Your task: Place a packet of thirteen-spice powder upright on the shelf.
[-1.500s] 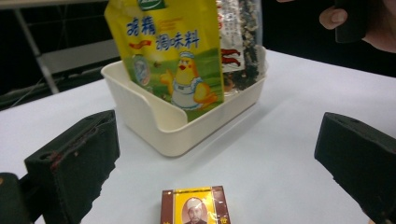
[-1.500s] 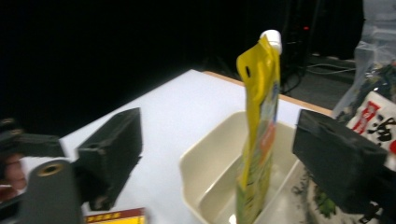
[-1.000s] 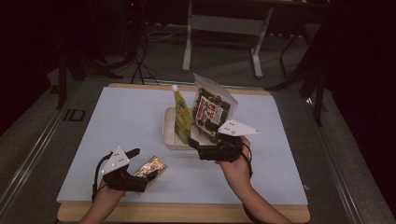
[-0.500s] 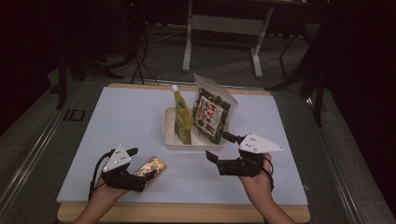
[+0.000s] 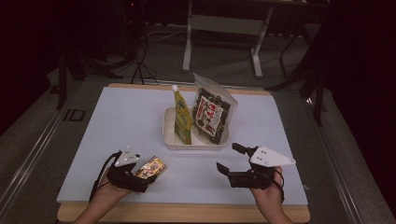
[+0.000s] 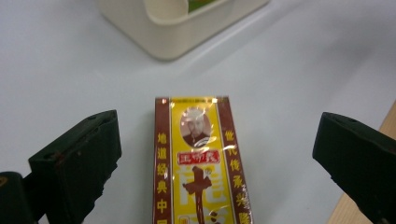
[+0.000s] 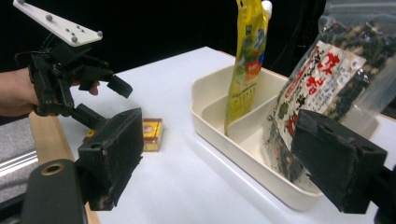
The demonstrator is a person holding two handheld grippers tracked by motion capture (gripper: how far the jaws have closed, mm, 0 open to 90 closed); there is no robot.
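- The high view looks forward and down over the whole white table [image 5: 116, 121] from its near edge.
- The left gripper view sits close above the yellow box [image 6: 198, 158], facing the cream tray [image 6: 187, 32].
- The right gripper view looks low across the table; it shares the tray and box.

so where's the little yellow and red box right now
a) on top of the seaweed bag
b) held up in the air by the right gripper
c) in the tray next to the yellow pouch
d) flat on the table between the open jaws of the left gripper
d: the yellow and red box lies flat on the white table between the wide-open jaws of the left gripper, apart from both, outside the tray.
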